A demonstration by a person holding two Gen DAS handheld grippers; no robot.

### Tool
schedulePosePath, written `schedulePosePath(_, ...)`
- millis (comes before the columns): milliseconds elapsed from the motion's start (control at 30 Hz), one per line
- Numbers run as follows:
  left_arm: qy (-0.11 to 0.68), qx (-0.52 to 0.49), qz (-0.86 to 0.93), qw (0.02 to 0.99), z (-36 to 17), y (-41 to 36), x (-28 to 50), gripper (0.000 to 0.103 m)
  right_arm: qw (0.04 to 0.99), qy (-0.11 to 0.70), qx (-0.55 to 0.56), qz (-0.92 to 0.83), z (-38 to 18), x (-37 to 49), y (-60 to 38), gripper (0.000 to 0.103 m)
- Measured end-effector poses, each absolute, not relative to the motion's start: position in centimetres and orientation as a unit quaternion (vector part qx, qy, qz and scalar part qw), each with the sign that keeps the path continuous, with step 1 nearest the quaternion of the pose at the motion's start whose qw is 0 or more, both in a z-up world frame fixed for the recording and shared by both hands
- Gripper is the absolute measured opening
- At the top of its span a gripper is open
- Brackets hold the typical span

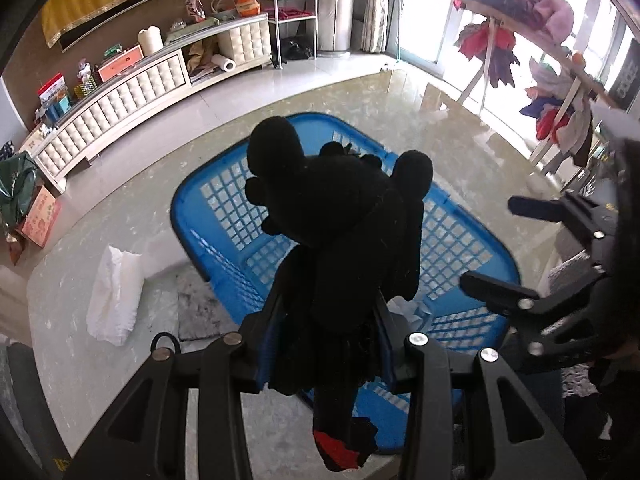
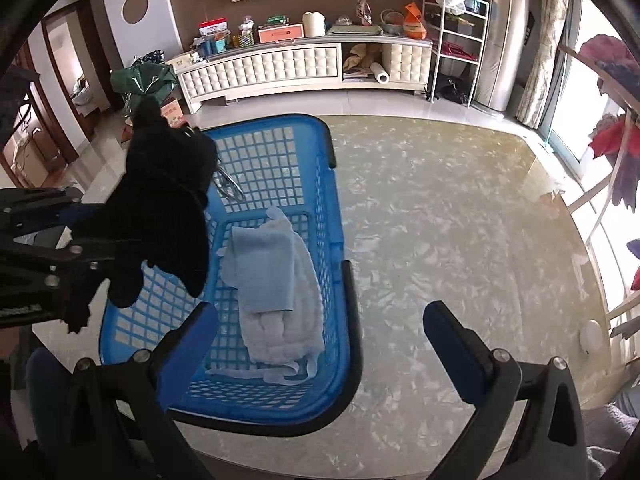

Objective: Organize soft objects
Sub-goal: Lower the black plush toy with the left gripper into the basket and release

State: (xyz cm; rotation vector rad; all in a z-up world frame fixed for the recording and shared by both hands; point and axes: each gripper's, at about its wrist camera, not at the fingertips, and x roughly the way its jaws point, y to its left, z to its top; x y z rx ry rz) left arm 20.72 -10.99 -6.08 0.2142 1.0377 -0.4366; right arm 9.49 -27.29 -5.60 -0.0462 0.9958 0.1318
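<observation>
My left gripper is shut on a black plush toy with a red-tipped tail and holds it above the blue slatted basket. In the right wrist view the same toy hangs over the basket's left side, held by the left gripper. A folded light blue towel lies inside the basket. My right gripper is open and empty over the basket's right edge and the table; it also shows in the left wrist view.
The basket stands on a glossy marbled table. A white folded cloth lies on the table left of the basket. A clothes rack with hanging garments stands at the right. A long white cabinet runs along the far wall.
</observation>
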Motion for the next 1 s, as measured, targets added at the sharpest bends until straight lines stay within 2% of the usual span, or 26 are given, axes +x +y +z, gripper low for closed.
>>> schedulePosePath(800, 0.521, 0.155, -0.205, 0.814, -10.6, -14.1, 23.3, 0.041, 0.873, 0.485, 0.008, 0.056, -5.9, 9.3, -28.3, 0.103)
schedulePosePath(933, 0.522, 0.161, -0.199, 0.814, -10.7, -14.4, 23.2, 0.045, 0.872, 0.486, 0.01, 0.056, -5.8, 9.1, -28.5, 0.103)
schedulePosePath(1000, 0.521, 0.162, -0.2, 0.814, -10.7, -14.6, 23.4, 0.051, 0.872, 0.486, 0.01, 0.056, -5.7, 9.1, -28.5, 0.103)
